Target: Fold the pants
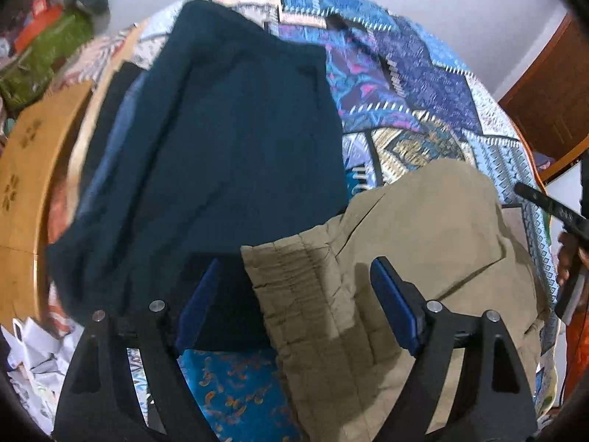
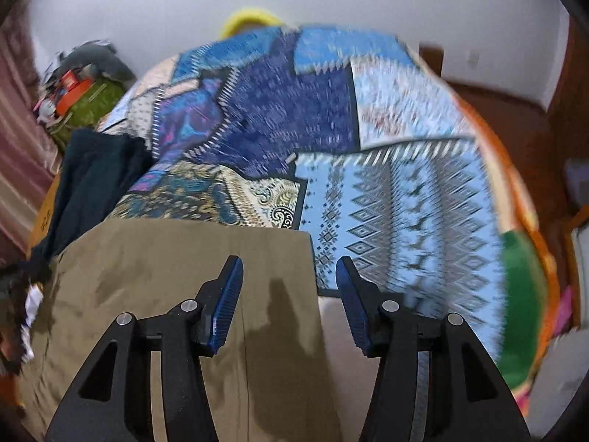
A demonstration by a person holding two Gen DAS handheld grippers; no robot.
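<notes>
Khaki pants (image 1: 397,258) lie folded on the patterned bedspread (image 1: 423,84), their gathered waistband (image 1: 294,287) nearest the left wrist camera. My left gripper (image 1: 300,276) hovers open over that waistband, blue pads wide apart with nothing pinched. In the right wrist view the same khaki pants (image 2: 176,276) fill the lower left, their straight edge ending between my fingers. My right gripper (image 2: 291,270) stands open above that edge and the bedspread (image 2: 405,202), gripping nothing. A dark teal garment (image 1: 221,140) lies folded beside the khaki pants, seen again as the dark garment (image 2: 92,184) at the left.
A wooden bed frame (image 1: 25,169) runs along the left. Green and orange clutter (image 1: 48,44) sits beyond it. A wooden door (image 1: 552,103) stands at the right. The other gripper (image 1: 552,206) shows at the right edge with a hand (image 1: 568,258) behind it. A yellow object (image 2: 250,18) peeks over the bed's far end.
</notes>
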